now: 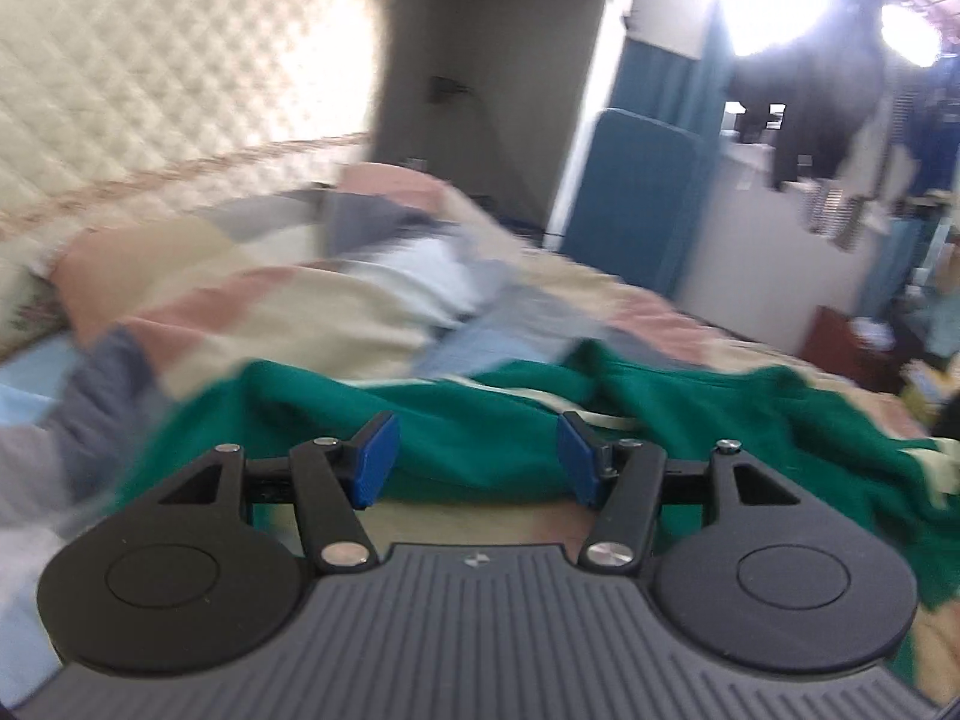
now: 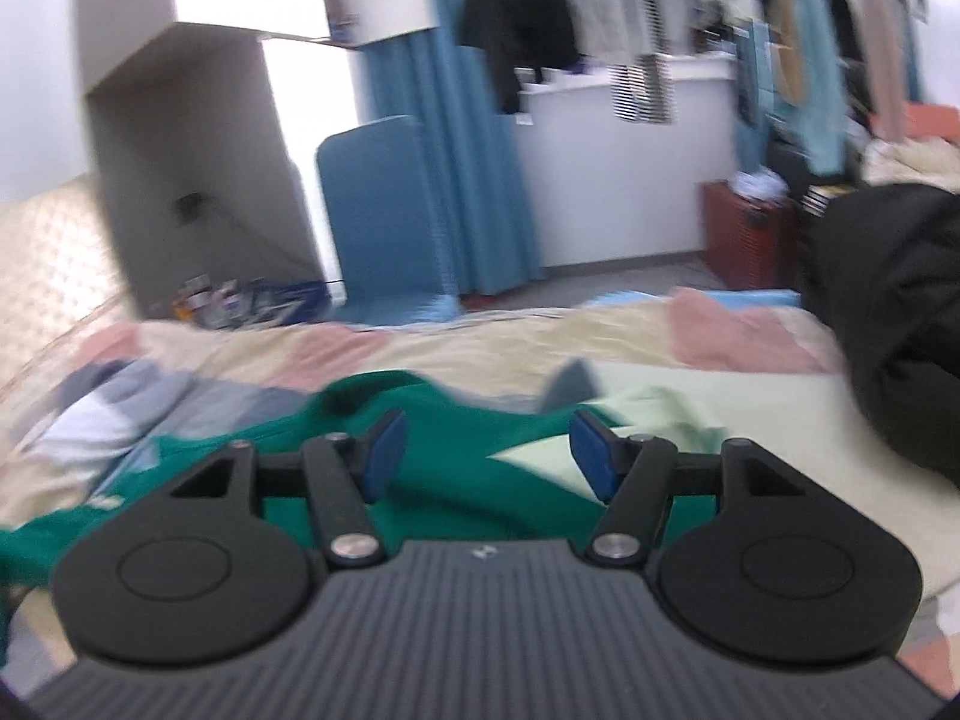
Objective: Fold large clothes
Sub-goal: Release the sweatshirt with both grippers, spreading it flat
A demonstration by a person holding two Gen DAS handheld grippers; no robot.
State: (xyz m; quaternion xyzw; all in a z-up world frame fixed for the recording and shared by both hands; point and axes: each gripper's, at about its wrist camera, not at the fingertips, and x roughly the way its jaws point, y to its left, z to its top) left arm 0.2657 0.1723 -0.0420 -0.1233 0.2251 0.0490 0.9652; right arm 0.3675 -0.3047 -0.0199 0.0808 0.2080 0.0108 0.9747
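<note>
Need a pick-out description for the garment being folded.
Start at the bed with the pink, cream and blue patchwork quilt. On it, just beyond both grippers, lies the green garment, rumpled. It is the only deep green fabric, with pale cream trim.

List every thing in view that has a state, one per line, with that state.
left gripper: open, nothing between its blue pads.
right gripper: open, nothing between its pads.
green garment: lying rumpled on the bed, not held by either gripper.
patchwork bedspread: spread over the bed, wrinkled.
black garment: piled at the bed's right edge.
hanging clothes: hung up across the room, blurred.
</note>
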